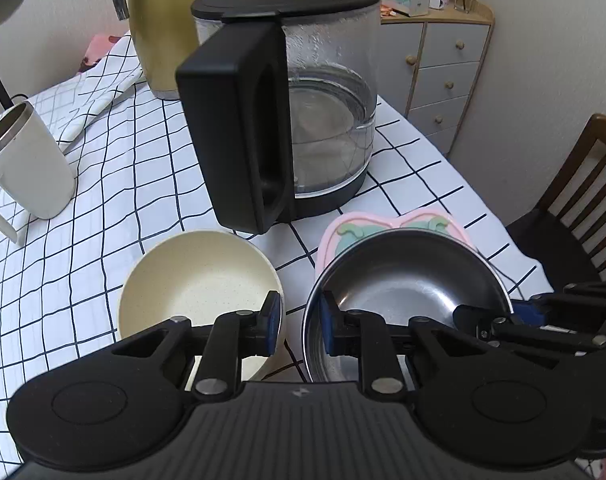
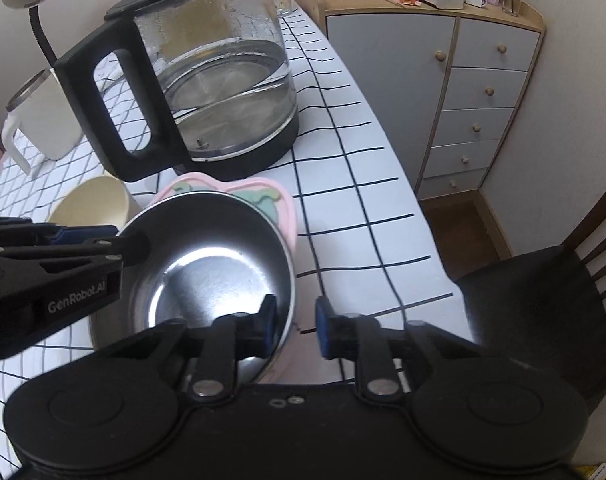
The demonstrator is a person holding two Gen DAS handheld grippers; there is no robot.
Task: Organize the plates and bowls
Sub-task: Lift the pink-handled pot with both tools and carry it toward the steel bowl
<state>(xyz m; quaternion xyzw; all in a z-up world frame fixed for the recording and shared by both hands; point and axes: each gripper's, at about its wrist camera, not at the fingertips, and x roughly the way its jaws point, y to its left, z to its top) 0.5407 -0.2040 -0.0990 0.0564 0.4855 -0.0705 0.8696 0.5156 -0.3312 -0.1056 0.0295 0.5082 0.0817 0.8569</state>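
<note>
Clamping empty steel bowl [image 1: 403, 280], left gripper [image 1: 299, 314] and right gripper [image 2: 295, 318], empty cream bowl [image 1: 191, 276] beside

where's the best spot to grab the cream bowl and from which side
Pinch the rim of the cream bowl on its left or near edge, coming down from above. It sits upright and empty, so the thin wall is open to a pinch there. The steel bowl crowds its right side and the kettle stands close behind.
</note>
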